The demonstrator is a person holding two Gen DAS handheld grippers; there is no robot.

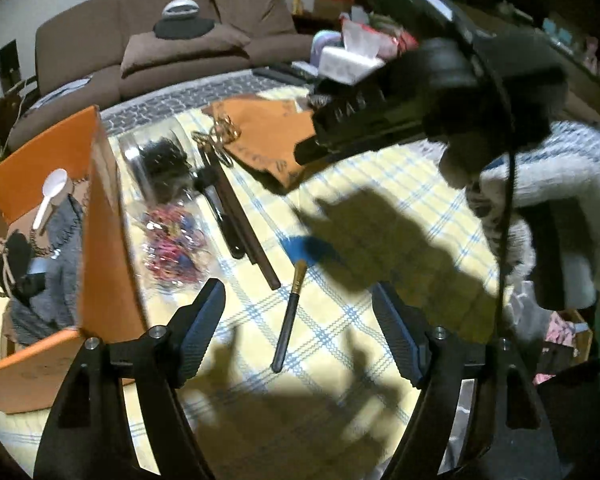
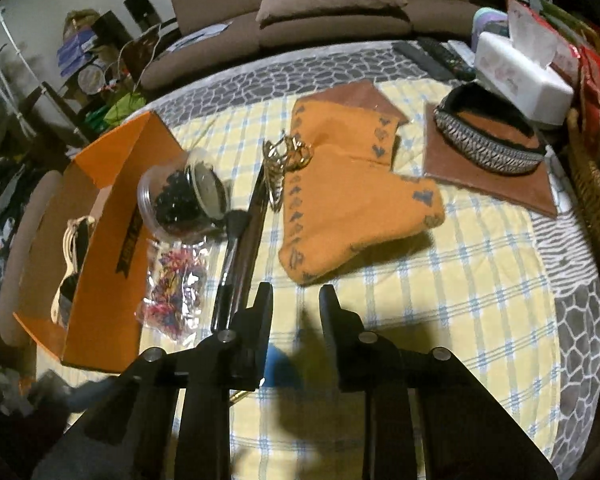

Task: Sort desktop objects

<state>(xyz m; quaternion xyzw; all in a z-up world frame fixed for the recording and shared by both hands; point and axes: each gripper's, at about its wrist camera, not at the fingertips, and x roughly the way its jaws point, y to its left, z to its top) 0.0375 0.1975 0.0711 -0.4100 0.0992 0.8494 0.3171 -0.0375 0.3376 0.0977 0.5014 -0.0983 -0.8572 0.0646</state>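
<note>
Two containers show in the left wrist view. An orange box (image 1: 100, 216) stands open at the left edge of the counter (image 1: 340, 320), holding a white plastic scoop (image 1: 50, 198), grey fabric and some dark items too blurred to name. Just beside its wall lies a clear jar (image 1: 156, 160) on its side, full of small black pieces, and nearer the camera a clear bag of coloured hair ties (image 1: 176, 244). On the yellow-and-blue checked cloth lie a black-handled makeup brush (image 1: 287, 316), a long dark stick (image 1: 244, 220) and a second black brush (image 1: 216, 208) beside it, a gold hair clip (image 1: 220, 136) and an orange cloth pouch (image 1: 268, 132). A brown sofa (image 1: 172, 32) stands behind. The left gripper (image 1: 300, 332) points steeply down, its fingers (image 1: 204, 336) wide apart with the makeup brush between them but untouched. The right gripper (image 1: 312, 148) reaches in from the upper right, held by a hand in a fuzzy pale sleeve (image 1: 548, 184).

From the right wrist view the orange box (image 2: 104, 248), the jar (image 2: 180, 204), the hair ties (image 2: 176, 284) and the pouch (image 2: 348, 196) appear again — plus a tissue box (image 2: 520, 76) and a patterned headband (image 2: 492, 132) on a brown mat (image 2: 496, 184). The right gripper (image 2: 296, 308) angles down at the cloth, its fingers (image 2: 260, 320) narrowly apart with nothing visible between them; a blue patch (image 2: 276, 364) shows just under the left one.
</note>
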